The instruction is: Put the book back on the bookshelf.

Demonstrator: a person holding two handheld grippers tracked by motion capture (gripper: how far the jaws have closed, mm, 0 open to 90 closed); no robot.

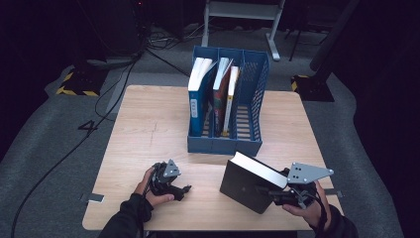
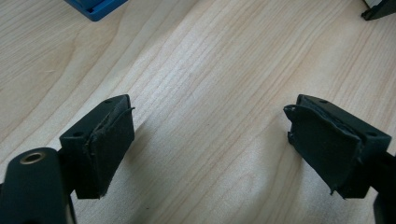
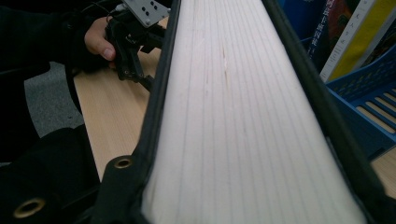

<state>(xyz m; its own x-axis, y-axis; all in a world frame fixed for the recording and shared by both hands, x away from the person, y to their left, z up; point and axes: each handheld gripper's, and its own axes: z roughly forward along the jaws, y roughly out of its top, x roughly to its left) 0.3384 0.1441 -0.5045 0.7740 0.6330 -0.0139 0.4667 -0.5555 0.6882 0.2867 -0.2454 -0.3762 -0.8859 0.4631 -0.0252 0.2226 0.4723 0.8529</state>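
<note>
A thick black-covered book (image 1: 250, 183) is tilted up on its edge at the table's front right, white page block (image 3: 233, 116) facing up. My right gripper (image 1: 270, 194) is shut on it, one jaw on each cover (image 3: 247, 196). A blue file rack (image 1: 225, 146) stands at the middle back with a blue book (image 1: 197, 99), a dark red book (image 1: 220, 94) and a yellow-spined book (image 1: 231, 99) upright in it. My left gripper (image 1: 185, 190) rests low at the front left, open, bare wood between its pads (image 2: 210, 144).
The wooden table (image 1: 148, 124) has bare room at its left and between the rack and the hands. The rack's right compartment (image 1: 247, 109) holds nothing. A rack corner (image 2: 95, 7) lies ahead of the left gripper. Cables (image 1: 114, 89) run over the grey floor behind.
</note>
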